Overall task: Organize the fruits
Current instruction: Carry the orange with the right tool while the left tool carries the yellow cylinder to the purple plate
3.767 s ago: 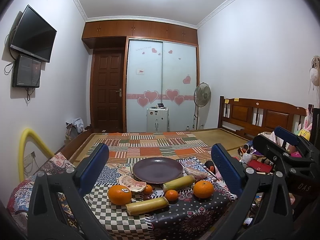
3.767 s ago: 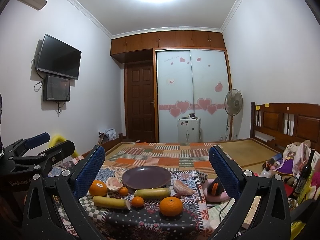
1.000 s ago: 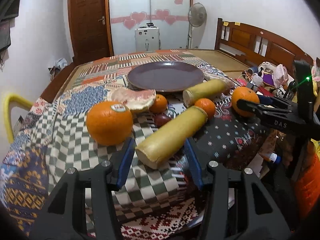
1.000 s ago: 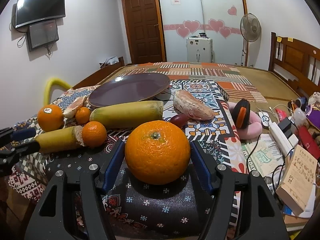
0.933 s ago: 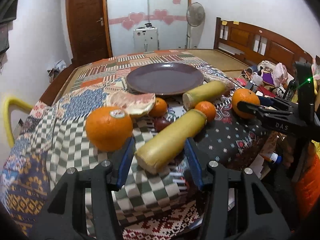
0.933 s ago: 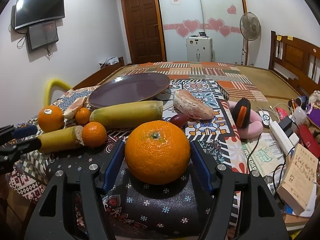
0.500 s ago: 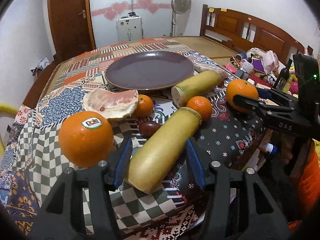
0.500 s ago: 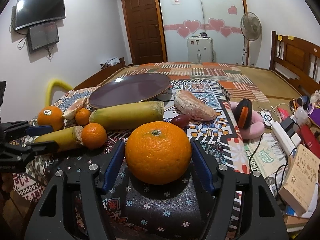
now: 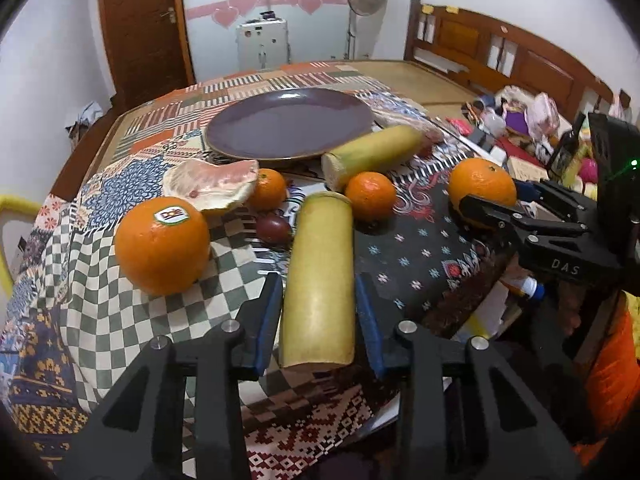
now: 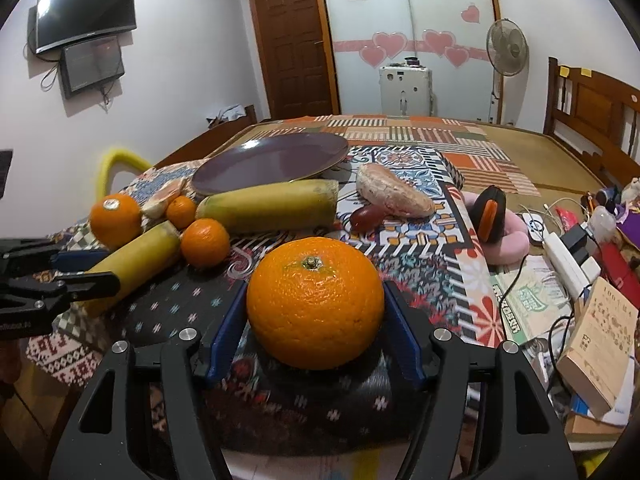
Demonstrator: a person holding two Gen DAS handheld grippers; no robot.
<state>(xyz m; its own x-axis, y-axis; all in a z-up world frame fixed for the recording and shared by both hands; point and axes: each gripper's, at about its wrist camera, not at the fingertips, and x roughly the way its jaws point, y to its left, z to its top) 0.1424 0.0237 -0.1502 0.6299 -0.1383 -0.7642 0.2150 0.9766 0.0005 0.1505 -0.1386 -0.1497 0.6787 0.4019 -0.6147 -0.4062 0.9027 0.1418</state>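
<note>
Our left gripper [image 9: 317,320] jaws closed on the yellow stalk [image 9: 320,276], our right gripper [image 10: 316,332] clamping the big orange [image 10: 315,304], purple plate [image 9: 290,128] at twelve o'clock

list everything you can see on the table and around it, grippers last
plate: 1, dark purple, table centre, nothing on it
sugarcane pieces: 2, yellow-green, one between left fingers, one by plate
large oranges: 2, orange, one between right fingers, stickered one at left
small mandarins: 2, orange, mid table
pomelo pieces: 2, pinkish, either side of plate
dark red fruits: 2, mid table
headphones: 1, black-orange, right edge
fan: 1, far wall
left gripper: black, blue pads
right gripper: black, blue pads
</note>
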